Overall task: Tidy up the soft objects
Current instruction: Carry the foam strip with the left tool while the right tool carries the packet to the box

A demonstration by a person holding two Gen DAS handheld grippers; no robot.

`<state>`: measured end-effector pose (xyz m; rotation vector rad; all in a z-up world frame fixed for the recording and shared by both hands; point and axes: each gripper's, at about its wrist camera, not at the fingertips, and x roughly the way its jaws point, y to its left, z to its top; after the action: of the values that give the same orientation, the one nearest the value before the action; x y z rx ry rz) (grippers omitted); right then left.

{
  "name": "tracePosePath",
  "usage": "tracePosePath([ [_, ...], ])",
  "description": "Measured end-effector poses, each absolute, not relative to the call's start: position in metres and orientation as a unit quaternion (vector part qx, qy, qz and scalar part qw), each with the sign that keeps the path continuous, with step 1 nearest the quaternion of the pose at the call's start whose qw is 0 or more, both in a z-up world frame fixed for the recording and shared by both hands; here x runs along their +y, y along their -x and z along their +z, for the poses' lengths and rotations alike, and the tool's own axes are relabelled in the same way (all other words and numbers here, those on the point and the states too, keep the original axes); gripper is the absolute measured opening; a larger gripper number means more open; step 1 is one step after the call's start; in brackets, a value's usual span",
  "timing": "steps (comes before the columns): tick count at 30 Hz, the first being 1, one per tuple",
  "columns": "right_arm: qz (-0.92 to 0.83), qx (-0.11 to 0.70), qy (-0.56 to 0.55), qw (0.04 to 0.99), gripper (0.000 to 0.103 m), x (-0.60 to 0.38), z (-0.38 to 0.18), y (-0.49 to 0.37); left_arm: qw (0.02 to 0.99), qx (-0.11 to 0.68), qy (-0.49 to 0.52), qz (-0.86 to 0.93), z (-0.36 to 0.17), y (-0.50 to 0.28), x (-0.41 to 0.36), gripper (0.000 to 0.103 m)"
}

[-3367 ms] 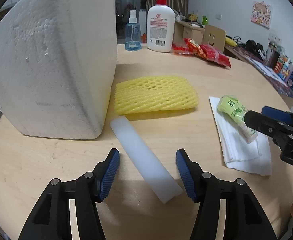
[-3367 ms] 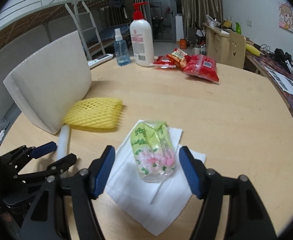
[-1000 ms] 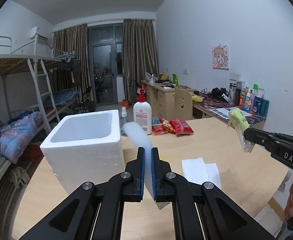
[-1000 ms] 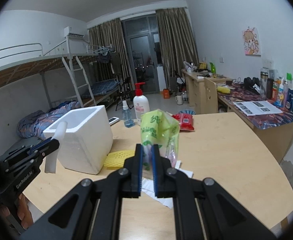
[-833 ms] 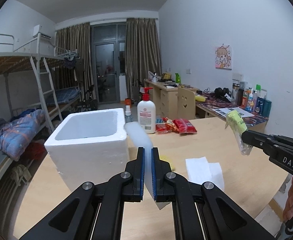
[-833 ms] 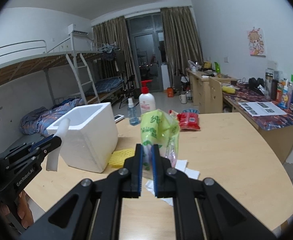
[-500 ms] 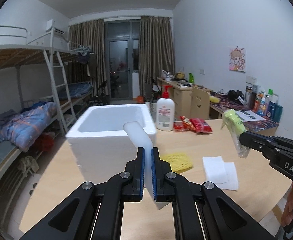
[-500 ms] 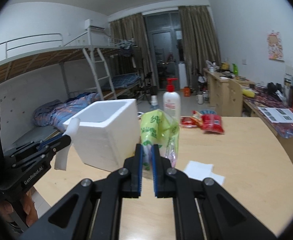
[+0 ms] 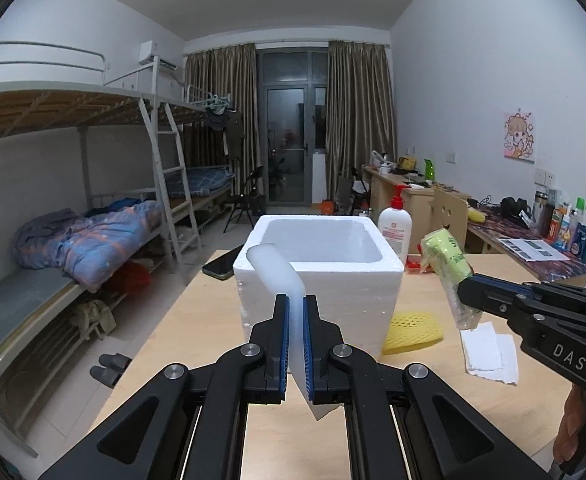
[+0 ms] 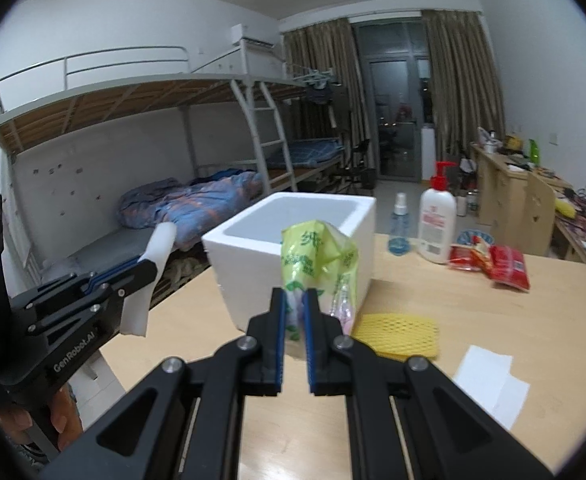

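Observation:
My left gripper is shut on a white foam strip and holds it high above the table, just in front of the open white foam box. My right gripper is shut on a green tissue pack, also raised, in front of the same box. The right gripper shows in the left wrist view with the pack. The left gripper shows in the right wrist view with the strip. A yellow foam net lies on the table beside the box.
White napkins lie right of the net on the wooden table. A lotion pump bottle, a spray bottle and red snack packs stand behind the box. A phone lies at the table's far left edge.
Both grippers closed on the strip and the pack, lifted them off the table, and have since swung left so the foam box is now centred ahead.

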<state>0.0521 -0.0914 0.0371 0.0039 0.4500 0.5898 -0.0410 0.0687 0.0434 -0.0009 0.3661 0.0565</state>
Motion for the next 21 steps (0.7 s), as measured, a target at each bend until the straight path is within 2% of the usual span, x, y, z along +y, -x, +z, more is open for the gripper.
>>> tracePosePath([
  [21, 0.298, 0.209, 0.015, 0.931, 0.011, -0.071, 0.069, -0.076, 0.983, 0.184, -0.010, -0.013, 0.073, 0.000, 0.069, 0.006],
])
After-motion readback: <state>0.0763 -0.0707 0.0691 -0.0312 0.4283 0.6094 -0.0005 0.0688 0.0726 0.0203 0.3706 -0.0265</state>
